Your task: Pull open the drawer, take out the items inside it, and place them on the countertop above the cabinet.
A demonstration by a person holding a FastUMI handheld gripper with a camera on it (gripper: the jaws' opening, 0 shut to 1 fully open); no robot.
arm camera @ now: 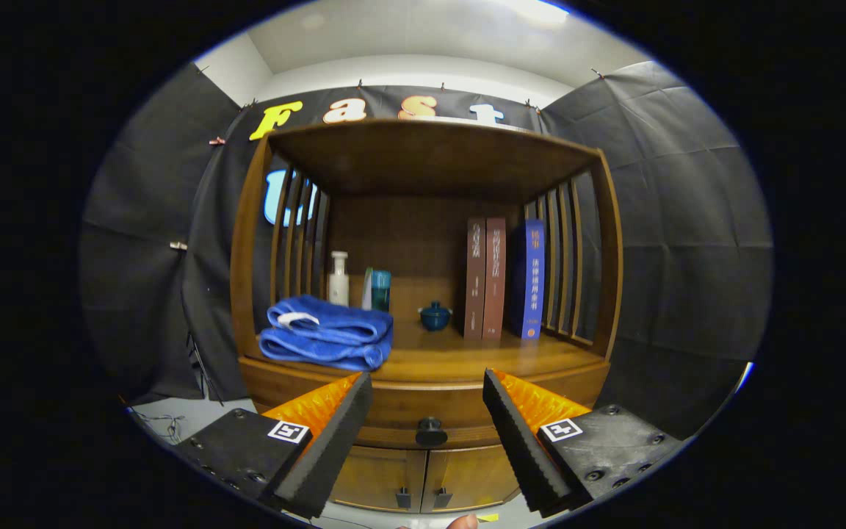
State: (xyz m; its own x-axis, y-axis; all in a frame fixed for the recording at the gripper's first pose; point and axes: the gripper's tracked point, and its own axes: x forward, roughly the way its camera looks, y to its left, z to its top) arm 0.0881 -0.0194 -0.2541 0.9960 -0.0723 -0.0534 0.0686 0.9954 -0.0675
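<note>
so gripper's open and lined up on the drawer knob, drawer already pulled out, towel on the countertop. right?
Not quite: the drawer is shut, its front flush with the cabinet in the gripper view. The rest holds: the gripper is open, with the knob seen between its fingers, untouched, and the blue towel lies on the countertop.

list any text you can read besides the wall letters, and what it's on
No text can be read.
Brown books: characters on the spines, too blurred to read.
Blue book: characters on the spine, too small to read.
Bottle: no legible print.
Gripper: open, with the knob between its fingers; its square markers are patterns, not words.
</note>
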